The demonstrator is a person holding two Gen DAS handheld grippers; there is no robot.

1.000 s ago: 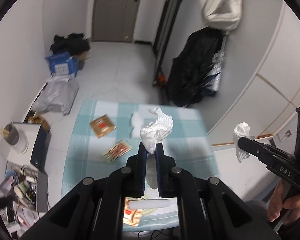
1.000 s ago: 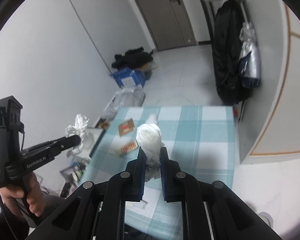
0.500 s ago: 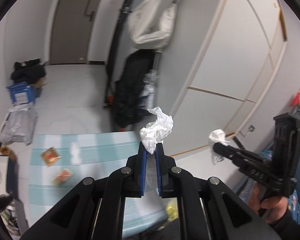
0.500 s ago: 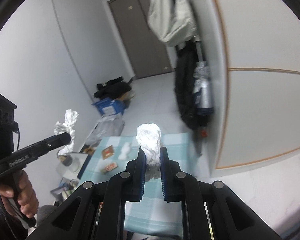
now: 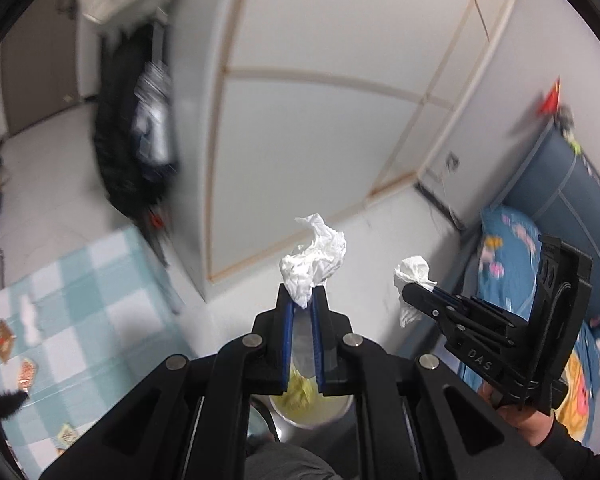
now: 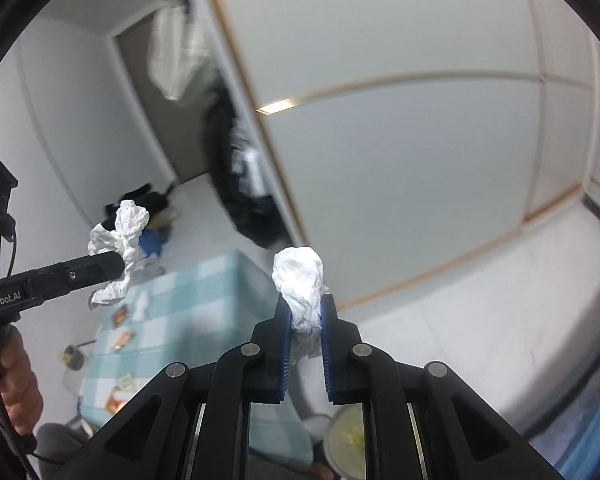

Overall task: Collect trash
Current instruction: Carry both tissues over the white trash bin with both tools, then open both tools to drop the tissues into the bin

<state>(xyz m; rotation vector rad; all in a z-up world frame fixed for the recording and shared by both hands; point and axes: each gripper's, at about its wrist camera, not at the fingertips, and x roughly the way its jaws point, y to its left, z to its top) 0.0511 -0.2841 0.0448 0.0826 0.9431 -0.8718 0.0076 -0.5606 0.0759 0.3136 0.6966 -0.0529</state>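
My left gripper [image 5: 302, 300] is shut on a crumpled white tissue [image 5: 314, 258], held in the air. It also shows at the left of the right wrist view [image 6: 118, 264] with its tissue [image 6: 118, 240]. My right gripper [image 6: 304, 312] is shut on a second crumpled white tissue [image 6: 300, 280]; it shows at the right of the left wrist view [image 5: 410, 294] with its tissue [image 5: 414, 280]. A round bin [image 5: 312, 404] with a yellow-green liner sits below the left gripper, partly hidden by the fingers. Its rim shows low in the right wrist view [image 6: 346, 440].
A table with a blue-checked cloth [image 5: 72, 308] lies to the left, with several small wrappers [image 5: 26, 372] on it. White wardrobe doors [image 5: 320, 120] stand ahead. Dark coats [image 5: 136, 152] hang by the wardrobe. A bed with a blue cartoon cover [image 5: 516, 256] is at the right.
Both grippers have swung right, away from the table toward the wardrobe and bed, each still holding its tissue. The bin has come into view beneath them.
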